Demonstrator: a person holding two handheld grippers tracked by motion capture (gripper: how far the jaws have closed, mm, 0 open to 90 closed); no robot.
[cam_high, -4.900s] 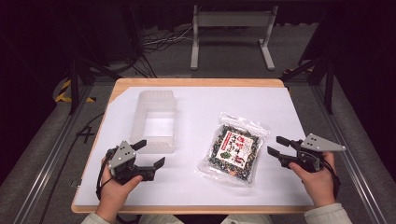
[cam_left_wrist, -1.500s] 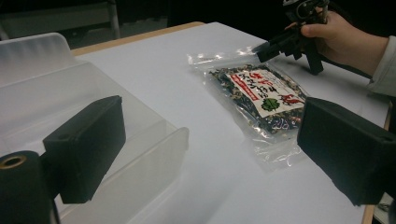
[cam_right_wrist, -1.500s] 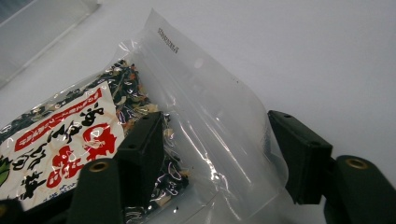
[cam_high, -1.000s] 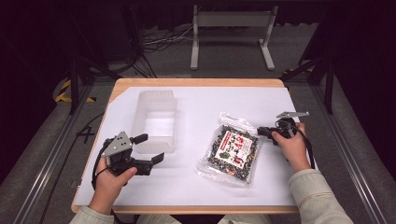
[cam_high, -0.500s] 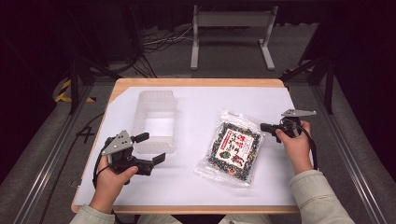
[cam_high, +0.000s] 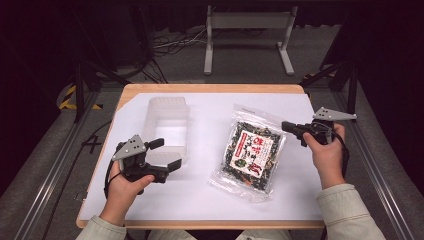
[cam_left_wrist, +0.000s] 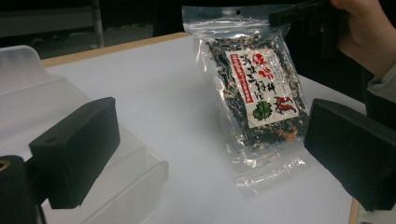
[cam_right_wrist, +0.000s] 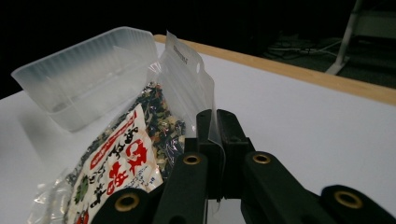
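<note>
A clear bag of dried mix with a red-and-white label leans up from the white table top, its lower end resting on the table. My right gripper is shut on the bag's upper right edge and holds that side raised. In the right gripper view the jaws pinch the clear film of the bag. My left gripper is open at the near end of a translucent plastic tub. Its jaws have just been opening wider, with nothing between them. The left gripper view looks between them toward the bag.
The white sheet covers a wooden table top. The tub stands left of the bag. Beyond the far edge are a metal stand and cables on a dark floor. Rails run along both sides.
My right gripper has risen with the bag's edge in it, so the bag now tilts up off the table. The left hand has stayed in place.
</note>
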